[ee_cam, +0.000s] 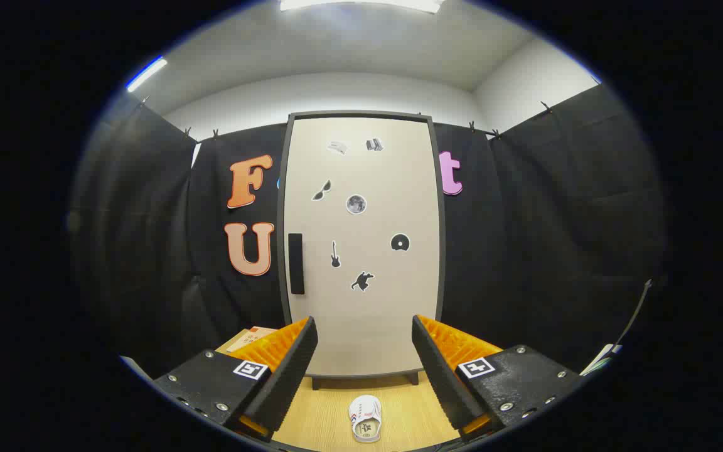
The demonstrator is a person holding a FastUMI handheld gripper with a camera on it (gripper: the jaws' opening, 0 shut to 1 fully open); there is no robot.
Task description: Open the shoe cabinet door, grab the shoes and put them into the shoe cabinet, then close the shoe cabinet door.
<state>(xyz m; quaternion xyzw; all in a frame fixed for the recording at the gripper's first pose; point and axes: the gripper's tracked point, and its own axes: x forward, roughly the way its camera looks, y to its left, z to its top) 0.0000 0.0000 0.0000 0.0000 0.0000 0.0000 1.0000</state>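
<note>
The tool (364,351) hangs released, its two fingers spread wide with nothing between them, aimed straight at the shoe cabinet (361,245) that stands upright on the wooden surface (412,408) against the booth wall. The cabinet door (380,301) is shut, so by my reading the first step — opening it — is not yet done.

What the coming move turns on is the handle (296,263): a dark vertical bar on the door's left edge, about mid-height. It lies ahead of the tool and off toward the left finger, above both fingertips, its long axis running up and down. To take it, the fingers would likely need to go forward, up and left — and close across the bar from its sides. With the handle on the left, the hinges are probably on the right, though they cannot be seen.

A white shoe (365,419) lies on the surface below and between the fingers, well short of the cabinet, its long axis pointing toward the door.

Counted: one cabinet, one door, one handle, one shoe in sight, seven small stickers on the door.
</note>
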